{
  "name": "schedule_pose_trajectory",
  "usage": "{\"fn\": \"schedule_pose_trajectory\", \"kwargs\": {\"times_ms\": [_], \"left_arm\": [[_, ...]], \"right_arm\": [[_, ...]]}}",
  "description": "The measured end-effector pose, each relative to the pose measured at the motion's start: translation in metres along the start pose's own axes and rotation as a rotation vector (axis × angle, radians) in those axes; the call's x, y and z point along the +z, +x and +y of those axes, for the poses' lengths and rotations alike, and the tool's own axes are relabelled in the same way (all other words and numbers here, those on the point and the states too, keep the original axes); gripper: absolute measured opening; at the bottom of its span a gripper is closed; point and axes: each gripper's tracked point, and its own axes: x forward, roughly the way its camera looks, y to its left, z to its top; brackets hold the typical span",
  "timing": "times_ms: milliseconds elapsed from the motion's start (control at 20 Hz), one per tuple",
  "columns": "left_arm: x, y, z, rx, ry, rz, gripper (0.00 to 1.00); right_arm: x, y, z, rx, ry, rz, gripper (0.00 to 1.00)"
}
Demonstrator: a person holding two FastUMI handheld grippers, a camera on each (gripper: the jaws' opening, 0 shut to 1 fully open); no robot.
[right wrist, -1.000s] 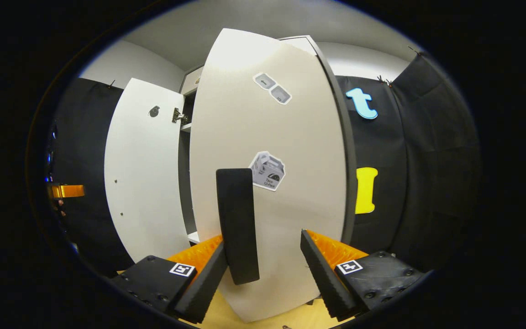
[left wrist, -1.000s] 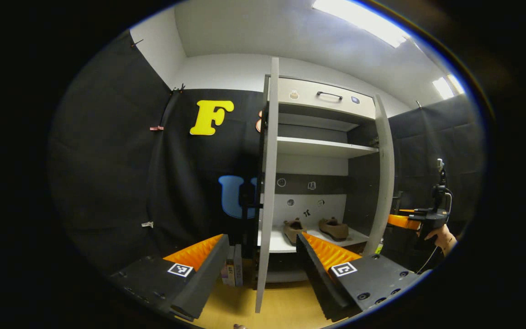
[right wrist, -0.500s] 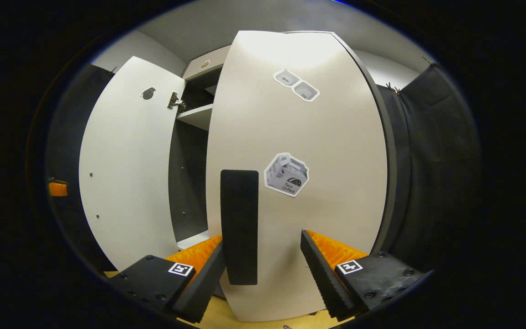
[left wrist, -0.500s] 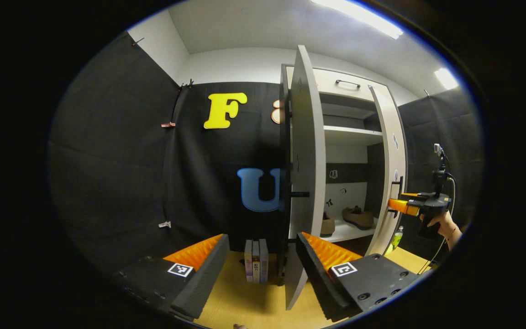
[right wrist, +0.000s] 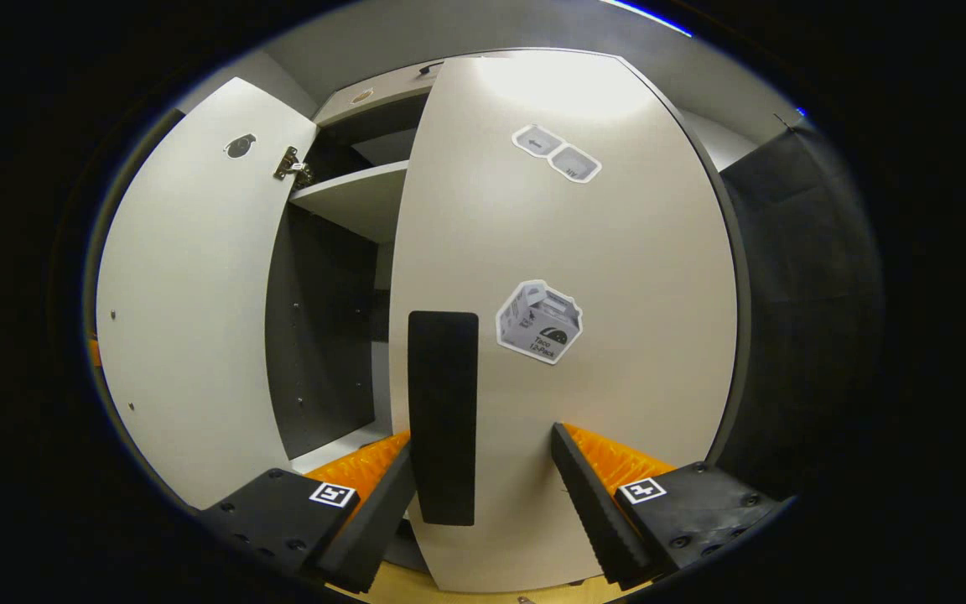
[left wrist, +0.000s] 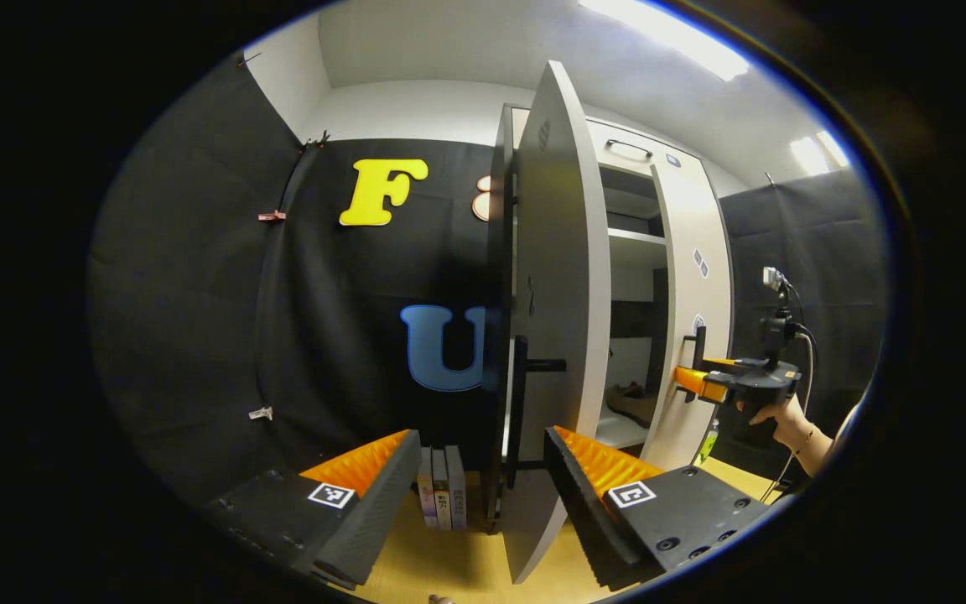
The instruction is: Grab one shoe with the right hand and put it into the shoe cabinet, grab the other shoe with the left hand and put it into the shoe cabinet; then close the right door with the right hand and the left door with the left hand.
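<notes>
A: Left gripper view first, what do I have from where I sit?

B: I see the shoe cabinet point(left wrist: 617, 159) with the left door point(left wrist: 554, 335) edge-on in front of my left gripper point(left wrist: 483, 470), well open. Its dark handle point(left wrist: 521, 411) stands between my two fingers, but farther off, and nothing touches them. The jaws are spread and hold nothing

A: And the shoes?

B: One shoe point(left wrist: 630, 403) lies on the bottom shelf, seen through the gap between the doors. I can't make out a second one from here, the doors hide most of the shelf. Neither gripper carries a shoe, so I judge the loading part done

A: Right side?

B: In the right gripper view my right gripper point(right wrist: 483, 478) is up against the right door point(right wrist: 567, 335). The door's handle point(right wrist: 443, 415) runs upright in the gap between the fingers, close by my left finger. The jaws are parted, not clamped on the handle, though I can't tell whether that finger touches it. In the left gripper view I also see that gripper point(left wrist: 701, 382) and the hand point(left wrist: 772, 415) holding it at the door's edge

A: So how far along?

B: The right door looks nearly closed, with a dark gap left on its hinge-free side. I'd say that door needs its last push, then the left door is all mine to close; it isn't started
</notes>
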Motion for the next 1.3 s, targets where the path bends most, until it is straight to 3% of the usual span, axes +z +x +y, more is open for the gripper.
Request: {"fn": "schedule_pose_trajectory", "kwargs": {"times_ms": [300,650,1300], "left_arm": [[-0.003,0.013,-0.006,-0.060,-0.026,0.000,0.92],[-0.003,0.017,-0.017,-0.121,-0.058,0.010,0.92],[-0.007,0.042,-0.097,-0.220,-0.044,0.009,0.91]], "right_arm": [[-0.004,0.012,0.001,-0.076,-0.024,-0.006,0.98],[0.011,-0.027,-0.001,-0.018,0.050,-0.015,0.98],[0.051,-0.095,-0.044,0.023,-0.010,-0.102,0.98]]}}
